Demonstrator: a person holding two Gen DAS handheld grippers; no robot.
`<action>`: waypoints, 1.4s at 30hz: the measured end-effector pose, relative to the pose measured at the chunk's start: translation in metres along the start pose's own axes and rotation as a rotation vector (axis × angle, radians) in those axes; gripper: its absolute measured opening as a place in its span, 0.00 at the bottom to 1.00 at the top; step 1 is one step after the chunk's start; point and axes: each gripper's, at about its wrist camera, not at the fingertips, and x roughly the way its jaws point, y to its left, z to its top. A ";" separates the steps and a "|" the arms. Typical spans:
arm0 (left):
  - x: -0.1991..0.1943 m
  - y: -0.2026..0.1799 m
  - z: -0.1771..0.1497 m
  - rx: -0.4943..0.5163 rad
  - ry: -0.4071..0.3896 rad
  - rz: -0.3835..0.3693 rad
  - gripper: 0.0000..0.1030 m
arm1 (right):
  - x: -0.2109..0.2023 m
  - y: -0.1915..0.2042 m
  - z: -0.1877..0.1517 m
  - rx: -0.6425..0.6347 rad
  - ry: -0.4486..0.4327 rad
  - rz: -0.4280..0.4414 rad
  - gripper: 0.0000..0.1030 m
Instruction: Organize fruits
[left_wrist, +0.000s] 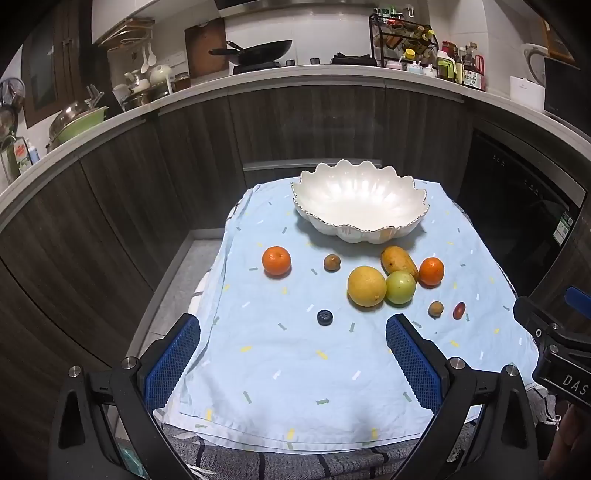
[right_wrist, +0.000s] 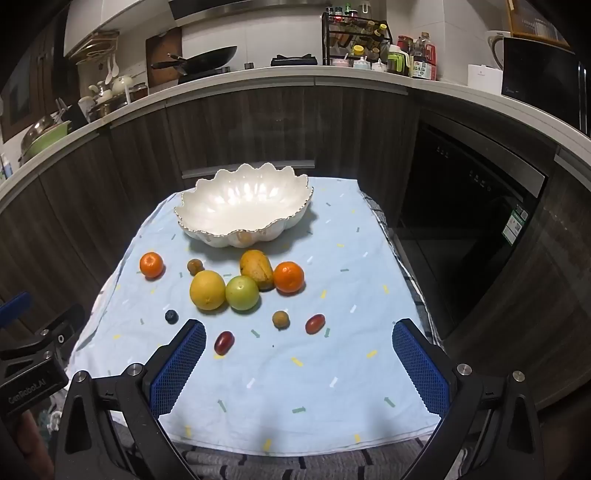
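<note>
While I hold both tools above the pale blue patterned cloth (right_wrist: 332, 369), my left gripper (left_wrist: 291, 354) gapes wide with nothing in it. From left to right I see a small orange tangerine (right_wrist: 151, 264), a dark blueberry (right_wrist: 171, 316), a round yellow citrus (right_wrist: 207, 290) touching a green apple (right_wrist: 242, 292), and a second tangerine (right_wrist: 289, 277). The scalloped white ceramic bowl (right_wrist: 221, 206) sits behind them. My right gripper (right_wrist: 299, 363) is equally spread and empty.

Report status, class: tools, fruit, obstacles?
Left tool and right tool open, empty. Fruit loose on cloth; bowl empty. Nothing blocking.
</note>
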 end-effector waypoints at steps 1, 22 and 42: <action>0.000 0.000 0.000 -0.001 0.000 0.000 1.00 | 0.000 0.000 0.000 -0.001 0.001 0.000 0.99; -0.005 0.000 0.002 -0.011 -0.009 -0.009 0.99 | -0.001 -0.001 0.000 0.003 -0.006 0.001 0.99; -0.007 -0.001 0.001 -0.012 -0.006 -0.013 0.99 | 0.002 0.000 -0.002 0.003 -0.007 0.002 0.99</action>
